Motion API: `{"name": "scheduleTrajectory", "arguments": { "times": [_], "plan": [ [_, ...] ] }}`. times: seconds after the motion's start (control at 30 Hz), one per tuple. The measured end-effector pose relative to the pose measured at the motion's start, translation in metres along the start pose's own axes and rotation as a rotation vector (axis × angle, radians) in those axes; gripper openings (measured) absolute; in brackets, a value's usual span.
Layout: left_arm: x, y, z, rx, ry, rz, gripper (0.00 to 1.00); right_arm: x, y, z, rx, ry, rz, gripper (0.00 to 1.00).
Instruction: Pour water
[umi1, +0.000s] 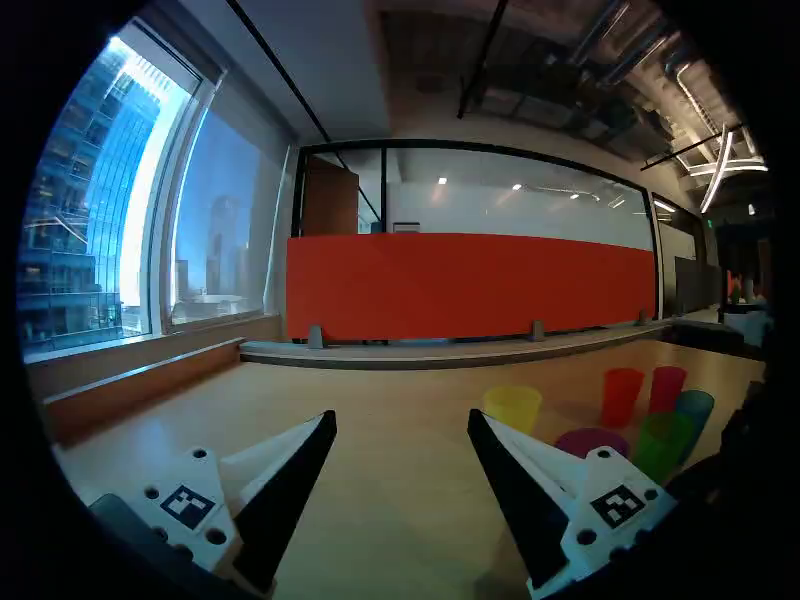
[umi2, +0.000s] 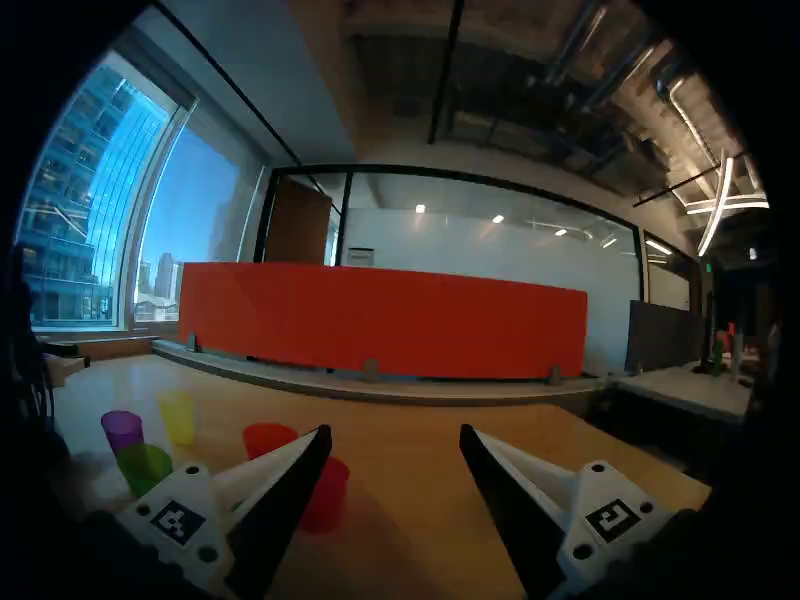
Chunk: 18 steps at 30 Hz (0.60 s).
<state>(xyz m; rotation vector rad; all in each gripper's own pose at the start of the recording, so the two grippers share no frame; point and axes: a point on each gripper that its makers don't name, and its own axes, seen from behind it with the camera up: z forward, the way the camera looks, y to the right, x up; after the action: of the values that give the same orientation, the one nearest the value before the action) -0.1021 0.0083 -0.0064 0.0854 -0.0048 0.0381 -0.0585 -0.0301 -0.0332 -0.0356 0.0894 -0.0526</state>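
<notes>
The left gripper (umi1: 400, 415) and right gripper (umi2: 393, 430) are being held spread and empty. The cups (umi1: 622, 392) are being kept clustered close together on the table (umi1: 400, 490). Neighbours risk being toppled while one is being gripped.

No legible text, brand or number; left tool (umi1: 401, 418) bears coded square marker (umi1: 187, 505) only.
</notes>
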Motion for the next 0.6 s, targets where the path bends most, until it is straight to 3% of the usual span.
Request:
{"name": "scheduleTrajectory", "arguments": {
  "times": [0.6],
  "plan": [
    [0.000,-0.001,-0.001,0.000,0.000,0.000,0.98,-0.018,0.006,0.014,-0.003,-0.001,0.035,0.99]
  ]
}}
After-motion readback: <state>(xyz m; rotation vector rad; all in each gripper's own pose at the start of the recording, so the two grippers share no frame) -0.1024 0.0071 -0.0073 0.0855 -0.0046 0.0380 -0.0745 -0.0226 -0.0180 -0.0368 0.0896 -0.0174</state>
